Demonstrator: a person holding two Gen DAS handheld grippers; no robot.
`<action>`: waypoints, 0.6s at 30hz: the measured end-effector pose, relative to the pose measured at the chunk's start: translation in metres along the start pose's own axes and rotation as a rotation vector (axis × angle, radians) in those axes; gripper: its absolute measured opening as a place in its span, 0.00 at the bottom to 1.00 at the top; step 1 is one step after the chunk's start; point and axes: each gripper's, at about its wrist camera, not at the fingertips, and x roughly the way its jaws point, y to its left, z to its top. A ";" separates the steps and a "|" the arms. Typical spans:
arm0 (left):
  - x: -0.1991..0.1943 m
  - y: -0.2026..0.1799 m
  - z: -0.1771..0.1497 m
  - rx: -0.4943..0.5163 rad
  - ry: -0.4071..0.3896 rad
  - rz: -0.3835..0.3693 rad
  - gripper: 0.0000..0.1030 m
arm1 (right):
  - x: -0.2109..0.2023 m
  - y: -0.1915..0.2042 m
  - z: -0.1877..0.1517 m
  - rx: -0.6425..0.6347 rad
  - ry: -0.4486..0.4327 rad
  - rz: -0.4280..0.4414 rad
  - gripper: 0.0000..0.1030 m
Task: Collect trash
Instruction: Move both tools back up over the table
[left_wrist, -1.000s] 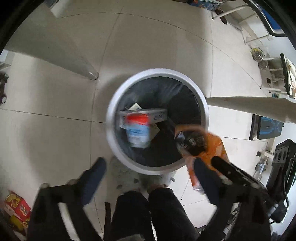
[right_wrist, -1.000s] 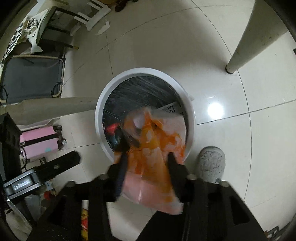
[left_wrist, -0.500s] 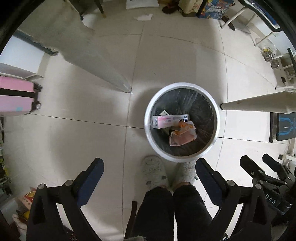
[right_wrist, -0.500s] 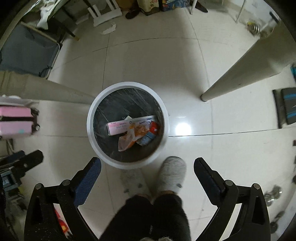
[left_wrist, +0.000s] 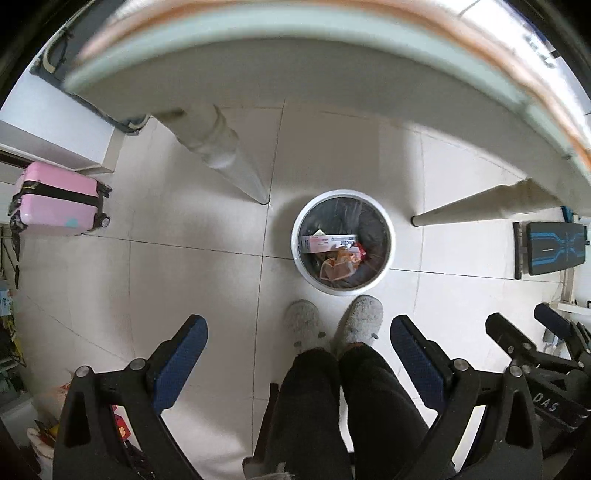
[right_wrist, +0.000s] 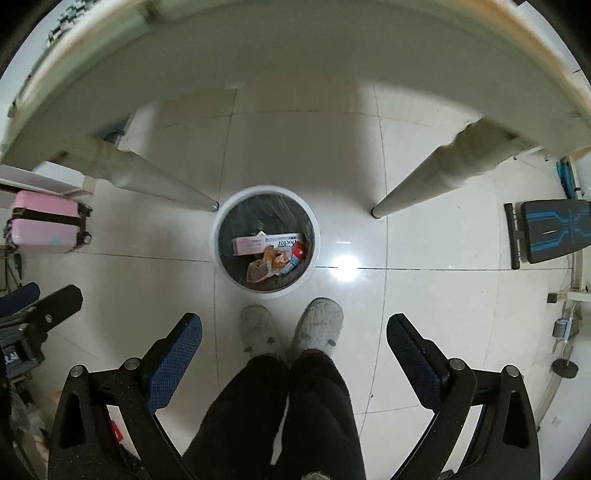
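Observation:
A round white trash bin (left_wrist: 300, 254) (right_wrist: 216, 258) with a black liner stands on the tiled floor under the table. Inside lie a pink and white box (left_wrist: 327, 243) (right_wrist: 264, 242), an orange plastic wrapper (left_wrist: 338, 267) (right_wrist: 264, 267) and a red and blue packet (right_wrist: 295, 254). My left gripper (left_wrist: 299, 332) is open and empty, high above the floor. My right gripper (right_wrist: 294, 330) is open and empty at the same height. Each gripper shows at the edge of the other's view.
The white table's underside (left_wrist: 295, 55) (right_wrist: 295, 48) arches across the top, with legs (left_wrist: 229, 162) (right_wrist: 424, 184) either side of the bin. The person's grey slippers (left_wrist: 360, 319) (right_wrist: 317, 326) stand before the bin. A pink suitcase (left_wrist: 55, 199) is left, a blue bench (left_wrist: 554, 251) right.
The right gripper opened and dropped the orange wrapper into the bin. Both grippers rose well above the bin, so the table's underside has come into view.

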 end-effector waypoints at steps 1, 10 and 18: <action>-0.012 0.000 -0.001 0.000 -0.006 -0.004 0.98 | -0.018 0.001 -0.001 0.000 -0.007 0.006 0.98; -0.117 -0.007 0.027 -0.005 -0.139 0.010 0.98 | -0.153 -0.002 0.023 0.125 -0.065 0.139 0.98; -0.163 -0.026 0.122 -0.026 -0.307 0.079 1.00 | -0.214 -0.070 0.134 0.365 -0.155 0.178 0.98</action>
